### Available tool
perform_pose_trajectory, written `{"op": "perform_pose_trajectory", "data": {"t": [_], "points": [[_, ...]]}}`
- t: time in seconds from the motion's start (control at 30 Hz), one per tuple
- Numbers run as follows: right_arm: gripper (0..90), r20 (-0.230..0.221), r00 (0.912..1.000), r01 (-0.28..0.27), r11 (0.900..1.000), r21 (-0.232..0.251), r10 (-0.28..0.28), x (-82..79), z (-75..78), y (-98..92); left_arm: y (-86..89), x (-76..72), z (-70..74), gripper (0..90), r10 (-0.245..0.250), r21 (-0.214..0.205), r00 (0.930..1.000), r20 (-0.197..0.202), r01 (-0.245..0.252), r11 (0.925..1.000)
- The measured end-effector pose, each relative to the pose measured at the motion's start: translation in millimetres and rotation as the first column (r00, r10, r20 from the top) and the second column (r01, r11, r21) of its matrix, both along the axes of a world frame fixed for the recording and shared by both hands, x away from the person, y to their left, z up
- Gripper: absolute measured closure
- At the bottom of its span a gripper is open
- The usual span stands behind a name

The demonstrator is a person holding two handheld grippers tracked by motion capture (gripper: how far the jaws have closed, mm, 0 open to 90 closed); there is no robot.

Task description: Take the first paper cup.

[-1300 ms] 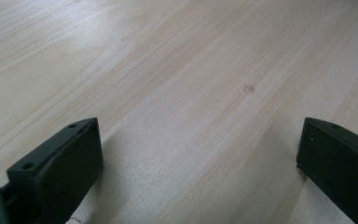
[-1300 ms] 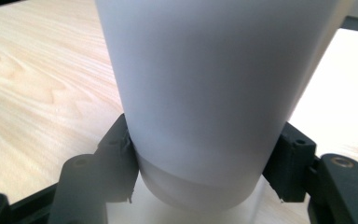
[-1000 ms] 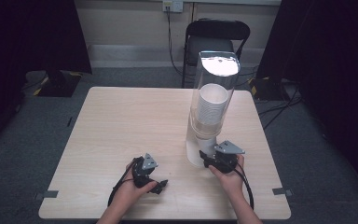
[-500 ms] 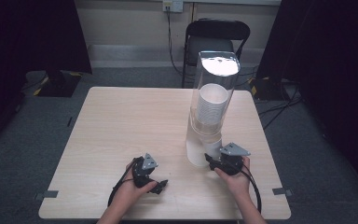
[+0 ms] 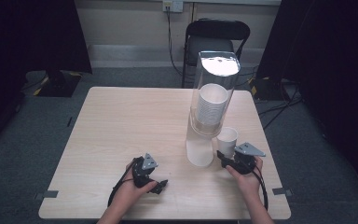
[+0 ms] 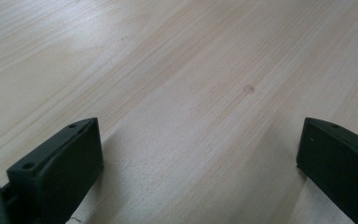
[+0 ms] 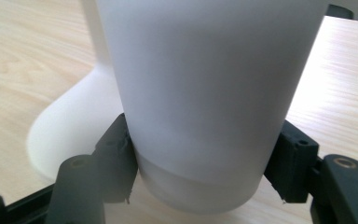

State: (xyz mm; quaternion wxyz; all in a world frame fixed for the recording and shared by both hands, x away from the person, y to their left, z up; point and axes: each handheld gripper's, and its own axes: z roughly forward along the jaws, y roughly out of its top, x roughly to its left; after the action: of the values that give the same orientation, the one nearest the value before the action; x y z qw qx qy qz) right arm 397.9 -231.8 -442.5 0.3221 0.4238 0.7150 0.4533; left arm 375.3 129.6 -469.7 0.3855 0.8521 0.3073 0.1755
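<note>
A tall clear cup dispenser (image 5: pixel 213 79) on a white base (image 5: pixel 199 153) stands right of the table's middle, with a stack of white cups (image 5: pixel 210 105) inside. One white paper cup (image 5: pixel 227 136) stands upright just right of the base. My right gripper (image 5: pixel 224 155) is shut on this cup (image 7: pixel 205 93) low down. Both pads (image 7: pixel 119 144) touch its sides, and the jaws have just been opening a little with the cup still between them. My left gripper (image 5: pixel 160 185) rests near the front edge, open (image 6: pixel 200 154), with only bare wood between its jaws.
The light wooden table (image 5: pixel 121 121) has free room across its left half and back. A black folding chair (image 5: pixel 219 32) stands behind the far edge. Cables lie on the grey floor (image 5: pixel 289 107) to the right.
My right gripper has moved to the right, away from the dispenser's base, bringing the white cup out beside the tube. The left hand has stayed put.
</note>
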Motion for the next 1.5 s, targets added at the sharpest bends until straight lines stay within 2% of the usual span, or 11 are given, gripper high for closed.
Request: {"op": "perform_pose_trajectory", "data": {"t": [0.03,0.27,0.37,0.5,0.83,1.0,1.03,1.33,1.5], "points": [[34.9,-0.003,0.9997,0.024,0.9997,0.008,-0.024,2.1,-0.7,-6.7,0.0,0.0,0.0,0.0,0.0,0.0,1.0,0.0,0.0,1.0],[34.5,0.0,0.9984,0.057,0.998,0.027,-0.057,7.2,-1.8,-21.3,0.3,0.1,0.2,0.0,-0.002,0.005,1.0,0.0,0.002,1.0],[34.3,0.0,0.9977,0.068,0.9964,0.05,-0.068,10.6,-3.4,-27.6,0.2,0.1,0.1,0.0,-0.002,0.003,1.0,0.0,0.002,1.0],[34.1,0.005,0.9972,0.074,0.9946,0.072,-0.075,12.2,-4.4,-28.8,0.4,0.3,0.3,0.0,-0.005,0.009,1.0,0.001,0.005,0.9999],[33.5,0.028,0.9951,0.092,0.9918,0.089,-0.095,13.5,-4.8,-30.5,0.5,0.3,0.4,0.0,-0.005,0.01,1.0,0.0,0.005,0.9999],[33.7,0.025,0.996,0.084,0.9938,0.073,-0.086,13.7,-6.4,-28.1,0.4,0.3,0.3,0.0,-0.005,0.01,1.0,0.0,0.005,0.9999],[33.7,0.029,0.9968,0.071,0.9942,0.08,-0.074,14.0,-6.7,-27.0,0.4,0.3,0.3,0.0,-0.005,0.009,1.0,0.0,0.005,0.9999],[32.9,0.023,0.9964,0.078,0.9896,0.121,-0.081,15.8,-8.6,-27.6,0.5,0.3,0.4,0.0,-0.006,0.01,1.0,0.0,0.006,0.9999],[33.7,0.012,0.9963,0.083,0.992,0.094,-0.085,15.5,-8.7,-25.9,0.5,0.3,0.4,0.0,-0.006,0.01,1.0,0.0,0.006,0.9999]]}}
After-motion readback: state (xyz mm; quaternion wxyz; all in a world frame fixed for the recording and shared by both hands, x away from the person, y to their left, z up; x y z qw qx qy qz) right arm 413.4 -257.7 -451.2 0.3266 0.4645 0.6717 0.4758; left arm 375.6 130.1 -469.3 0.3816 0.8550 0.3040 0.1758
